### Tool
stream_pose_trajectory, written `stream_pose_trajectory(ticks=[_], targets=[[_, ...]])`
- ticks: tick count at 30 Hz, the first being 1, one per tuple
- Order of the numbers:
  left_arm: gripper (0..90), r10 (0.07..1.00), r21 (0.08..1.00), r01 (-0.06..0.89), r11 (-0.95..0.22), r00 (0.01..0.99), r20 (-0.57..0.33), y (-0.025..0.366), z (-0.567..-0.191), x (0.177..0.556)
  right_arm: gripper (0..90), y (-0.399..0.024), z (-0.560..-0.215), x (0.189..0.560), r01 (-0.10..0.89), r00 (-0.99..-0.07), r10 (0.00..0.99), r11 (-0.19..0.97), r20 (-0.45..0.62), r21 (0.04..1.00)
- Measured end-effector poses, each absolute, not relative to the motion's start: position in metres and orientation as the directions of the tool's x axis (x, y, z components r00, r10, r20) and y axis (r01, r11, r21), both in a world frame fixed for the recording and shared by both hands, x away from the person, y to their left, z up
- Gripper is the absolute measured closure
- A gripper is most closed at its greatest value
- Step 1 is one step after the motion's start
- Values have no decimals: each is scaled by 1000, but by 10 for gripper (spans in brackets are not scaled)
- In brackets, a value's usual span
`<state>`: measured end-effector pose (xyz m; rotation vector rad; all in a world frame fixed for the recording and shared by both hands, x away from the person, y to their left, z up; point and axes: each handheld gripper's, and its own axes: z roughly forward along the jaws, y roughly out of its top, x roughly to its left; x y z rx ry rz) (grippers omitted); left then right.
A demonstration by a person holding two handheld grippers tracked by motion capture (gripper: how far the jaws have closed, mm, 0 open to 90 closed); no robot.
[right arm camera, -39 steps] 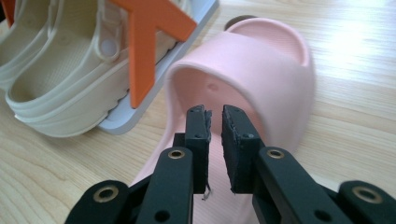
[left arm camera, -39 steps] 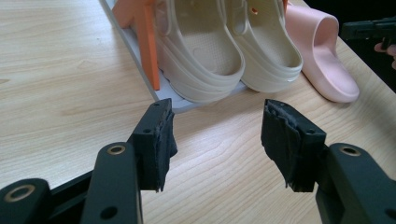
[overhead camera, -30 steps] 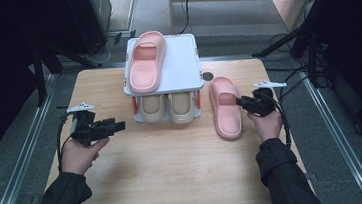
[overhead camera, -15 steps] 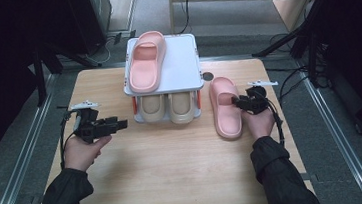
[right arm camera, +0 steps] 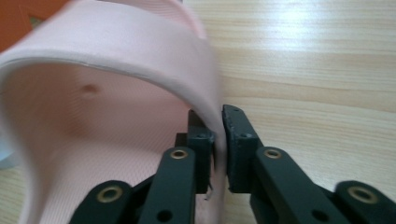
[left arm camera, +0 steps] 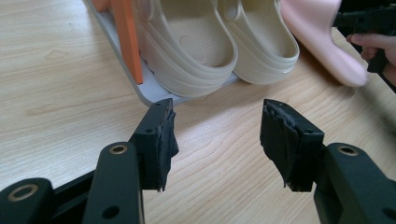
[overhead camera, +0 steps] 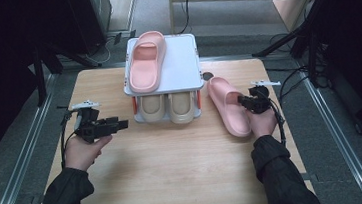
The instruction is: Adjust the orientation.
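Your right gripper (overhead camera: 243, 101) has its jaws clamped on the side wall of the strap of the pink slipper (overhead camera: 228, 105) lying on the wooden table (overhead camera: 175, 163), just right of the shoe rack (overhead camera: 185, 64). In the right gripper view you can see it clearly: the right gripper (right arm camera: 218, 135) has 1 pad inside the strap and 1 outside, with the pink slipper (right arm camera: 116, 93) wall squeezed thin between them. Those jaws have just been closing, and now they've got the strap pinched. The slipper sits flat on the table, toe pointing away from you, heel toward your right hand (overhead camera: 262, 122).

Your left gripper (overhead camera: 120, 123) is over the left part of the table, pointing right toward the rack, and its jaws stand wide apart with nothing in them. In the left gripper view the left gripper (left arm camera: 217, 140) has only bare wood between its pads, and just beyond them the 2 beige slippers (left arm camera: 219, 42) sit side by side on the rack's lower shelf, heels facing you, next to an orange post (left arm camera: 126, 37).

The other pink slipper (overhead camera: 146, 60) lies on the white top shelf of the rack, toward its left side, well apart from the 1 you're gripping.
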<state>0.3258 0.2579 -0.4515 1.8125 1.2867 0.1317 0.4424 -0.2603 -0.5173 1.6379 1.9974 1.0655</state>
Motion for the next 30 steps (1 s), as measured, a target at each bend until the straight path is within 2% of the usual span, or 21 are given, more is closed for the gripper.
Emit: stream_pose_trajectory(ticks=[2,10,15,20,25,30], targets=[[451,806,701,710,-72,455,-379,258,-451,326,843,-263,-517,443,699,-265,939,30,221,714],[451,806,699,712,-65,451,-384,258,-452,326,850,-262,-508,440,713,-245,948,33,204,701],[448,810,698,710,-96,463,-360,253,-454,327,850,-259,-494,442,719,-245,948,35,205,694],[447,804,697,711,-93,467,-369,251,-454,328,850,-265,-481,443,733,-207,946,-17,247,680],[446,800,697,709,-103,476,-366,247,-454,328,850,-269,-465,446,728,-208,943,-28,259,685],[445,799,698,708,-107,479,-364,247,-454,328,849,-269,-451,449,726,-213,947,-12,241,688]])
